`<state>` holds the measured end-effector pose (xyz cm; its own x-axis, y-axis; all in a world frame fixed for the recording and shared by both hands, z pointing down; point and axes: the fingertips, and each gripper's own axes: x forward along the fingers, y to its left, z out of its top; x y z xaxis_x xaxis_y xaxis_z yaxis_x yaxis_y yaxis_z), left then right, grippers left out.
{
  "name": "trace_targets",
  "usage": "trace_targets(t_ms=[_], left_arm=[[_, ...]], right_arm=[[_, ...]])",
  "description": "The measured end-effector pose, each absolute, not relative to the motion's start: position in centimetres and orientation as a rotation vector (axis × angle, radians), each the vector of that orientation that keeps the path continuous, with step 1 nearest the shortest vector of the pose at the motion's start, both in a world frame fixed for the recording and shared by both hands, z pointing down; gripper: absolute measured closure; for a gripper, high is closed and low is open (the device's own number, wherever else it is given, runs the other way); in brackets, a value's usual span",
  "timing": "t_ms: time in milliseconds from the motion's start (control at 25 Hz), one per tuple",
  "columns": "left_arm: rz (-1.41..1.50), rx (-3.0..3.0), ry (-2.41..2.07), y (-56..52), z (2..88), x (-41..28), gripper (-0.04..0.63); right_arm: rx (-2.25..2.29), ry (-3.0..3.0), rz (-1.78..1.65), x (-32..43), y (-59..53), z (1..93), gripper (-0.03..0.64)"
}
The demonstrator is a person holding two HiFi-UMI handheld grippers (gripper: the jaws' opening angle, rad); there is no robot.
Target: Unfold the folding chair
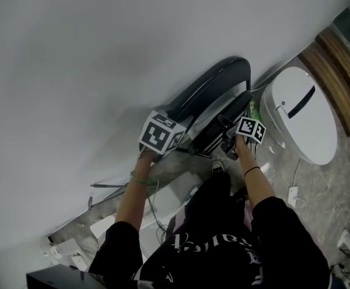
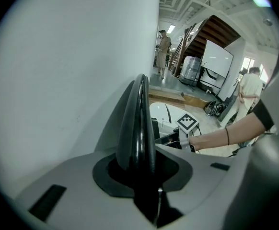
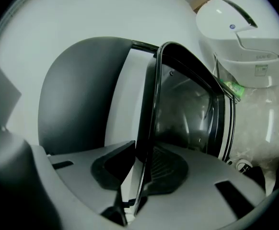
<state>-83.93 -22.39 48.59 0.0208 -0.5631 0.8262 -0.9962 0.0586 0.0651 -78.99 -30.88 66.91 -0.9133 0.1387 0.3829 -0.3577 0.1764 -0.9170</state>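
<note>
Clamped on folding chair [image 1: 217, 80]: left gripper [image 2: 139, 162] jaws at top rim, right gripper [image 3: 142, 176] jaws at thin frame edge; folded against wall [image 1: 103, 53], unfolding not begun.

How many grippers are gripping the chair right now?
2. The left gripper is clamped on the chair's curved black edge; the right gripper on its thin frame rim.

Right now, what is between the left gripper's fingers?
The folding chair's dark curved edge sits between the left gripper's fingers, which press on it from both sides. The left gripper view shows it.
</note>
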Motion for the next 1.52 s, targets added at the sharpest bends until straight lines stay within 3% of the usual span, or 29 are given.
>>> trace_targets(t_ms=[240, 760, 1040, 1520], left_arm=[[0.716, 1.603, -1.549, -22.2, 47.9, -79.0, 0.533], [0.752, 1.527, -1.506, -21.8, 47.7, -61.7, 0.528], [0.722, 1.45, -1.479, -18.7, 48.8, -56.4, 0.537], [0.676, 1.543, -1.34, -11.0, 49.4, -39.0, 0.537]], right_arm=[[0.138, -2.053, 1.861, -73.1, -30.8, 66.4, 0.537], [0.008, -1.947, 1.882, -57.4, -30.3, 66.9, 0.532], [-0.023, -1.945, 1.792, -50.7, -28.2, 67.4, 0.534], [0.049, -2.031, 1.828, -31.3, -20.8, 66.5, 0.541]])
